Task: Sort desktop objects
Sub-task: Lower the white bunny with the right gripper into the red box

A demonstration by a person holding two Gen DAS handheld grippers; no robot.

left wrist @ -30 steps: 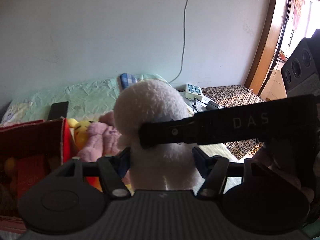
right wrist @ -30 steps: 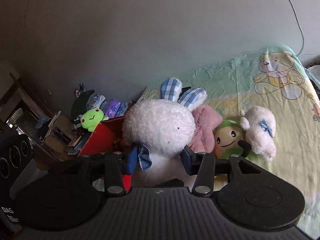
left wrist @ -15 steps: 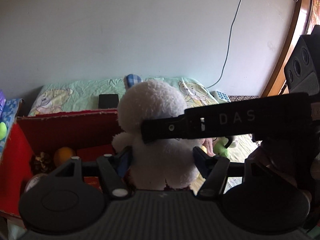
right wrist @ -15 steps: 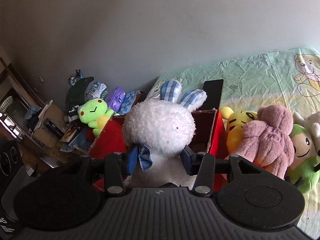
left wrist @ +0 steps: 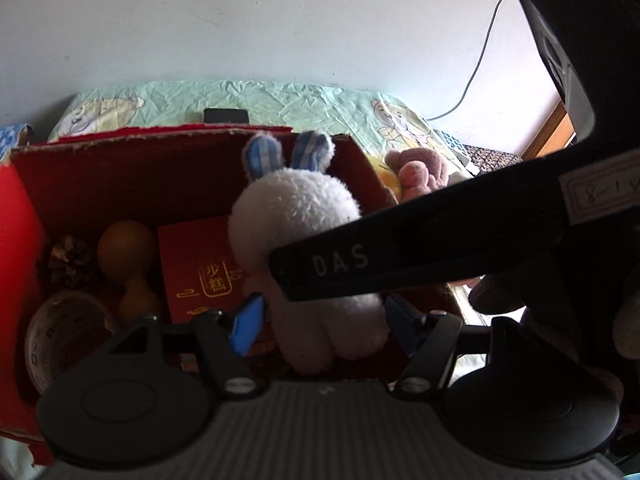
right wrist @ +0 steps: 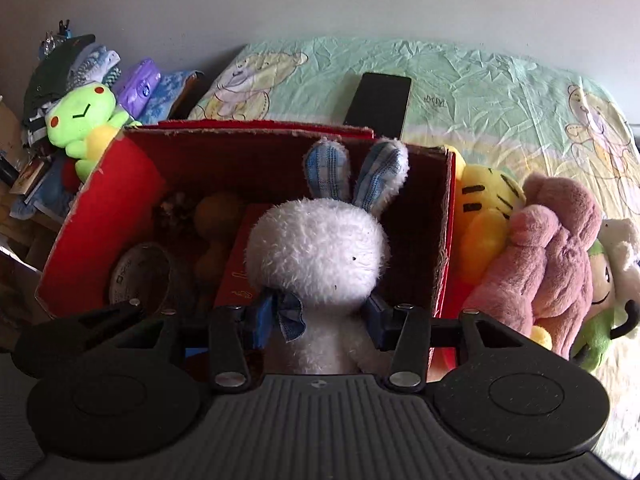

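A white plush bunny [right wrist: 320, 256] with blue checked ears hangs upright over the open red cardboard box [right wrist: 240, 132], at the box's right end. My right gripper [right wrist: 318, 316] is shut on its neck, by the blue bow. In the left wrist view the bunny [left wrist: 296, 216] stands between the fingers of my left gripper [left wrist: 324, 320], which is open; a gap shows beside the blue left pad [left wrist: 248, 322]. The right gripper's black body [left wrist: 420, 248] crosses in front of the bunny there. The box [left wrist: 120, 140] holds a pine cone [left wrist: 68, 260], a gourd [left wrist: 128, 256], a red packet [left wrist: 200, 272] and a round tin [left wrist: 64, 340].
Right of the box lie a yellow plush [right wrist: 484, 208], a pink plush [right wrist: 552, 256] and a green-headed plush [right wrist: 600, 280] on the bear-print sheet [right wrist: 480, 92]. A black phone [right wrist: 380, 104] lies behind the box. A green frog plush [right wrist: 84, 116] sits on clutter at the left.
Both grippers swung left from over the plush pile to above the red box, carrying the bunny. The bunny now sits lower and farther from the left gripper, whose pads no longer press it.
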